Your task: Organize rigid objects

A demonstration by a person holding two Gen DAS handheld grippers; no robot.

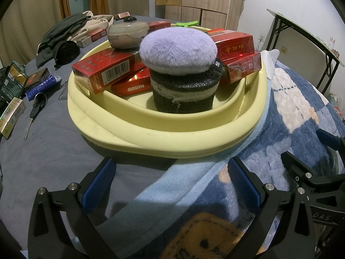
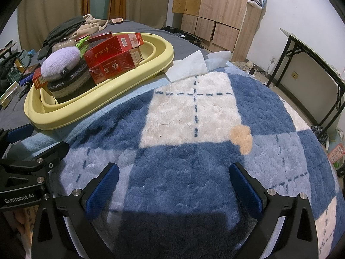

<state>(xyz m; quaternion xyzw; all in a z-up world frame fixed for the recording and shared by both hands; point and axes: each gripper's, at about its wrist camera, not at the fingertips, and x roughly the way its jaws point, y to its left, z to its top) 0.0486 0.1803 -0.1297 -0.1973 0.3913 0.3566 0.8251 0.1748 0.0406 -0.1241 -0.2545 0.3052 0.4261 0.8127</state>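
Note:
A pale yellow basin (image 1: 168, 139) (image 2: 64, 118) sits on the bed and holds several red cartons (image 1: 103, 70) (image 2: 107, 54), a round lidded jar (image 1: 127, 35) and a purple plush cap on a dark striped roll (image 1: 183, 64) (image 2: 64, 71). My left gripper (image 1: 172, 185) hangs open just in front of the basin's near rim, with nothing between its blue pads. Over the blue-and-white fleece blanket (image 2: 194, 118) my right gripper (image 2: 172, 185) is open and empty too, to the right of the basin.
Left of the basin on the grey sheet lie loose boxes (image 1: 13, 116), a blue tube (image 1: 41, 86), a key (image 1: 35, 110) and piled clothes (image 1: 71, 32). White cloths (image 2: 189, 67) lie beyond the blanket. A wooden wardrobe (image 2: 215, 10) and a folding table (image 2: 312, 64) stand behind.

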